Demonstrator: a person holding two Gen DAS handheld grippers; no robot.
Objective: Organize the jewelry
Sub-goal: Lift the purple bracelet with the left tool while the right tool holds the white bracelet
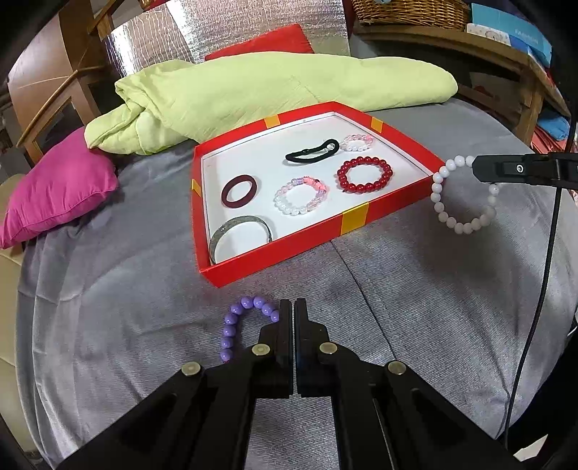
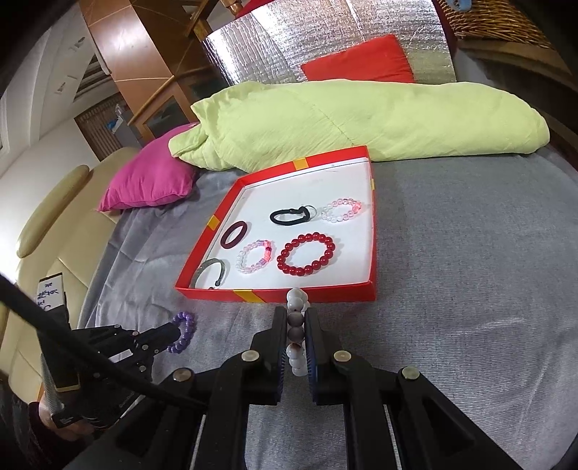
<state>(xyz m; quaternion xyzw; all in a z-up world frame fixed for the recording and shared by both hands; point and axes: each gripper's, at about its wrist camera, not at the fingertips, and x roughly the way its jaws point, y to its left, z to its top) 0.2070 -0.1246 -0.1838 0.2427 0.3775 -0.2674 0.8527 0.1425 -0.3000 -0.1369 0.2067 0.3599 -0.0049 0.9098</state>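
A red tray (image 1: 356, 220) (image 2: 325, 294) with a white floor lies on the grey bedcover and holds several bracelets and hair ties, among them a red bead bracelet (image 1: 341, 177) (image 2: 285, 265). My right gripper (image 2: 296, 318) (image 1: 475, 168) is shut on a white bead bracelet (image 2: 297, 298) (image 1: 435, 188), which hangs from it just off the tray's near right corner. My left gripper (image 1: 292, 307) (image 2: 173, 330) is shut low over the bedcover in front of the tray. A purple bead bracelet (image 1: 229, 330) (image 2: 186, 338) lies against its left finger. No bead shows between the jaws, and part of the loop is hidden.
A light green quilt (image 1: 271, 86) is bunched behind the tray, with a magenta pillow (image 1: 61, 191) at the left and a red pillow (image 1: 274, 43) behind. A wicker basket (image 1: 408, 12) stands on shelving at the back right. A black cable (image 1: 542, 289) hangs at the right.
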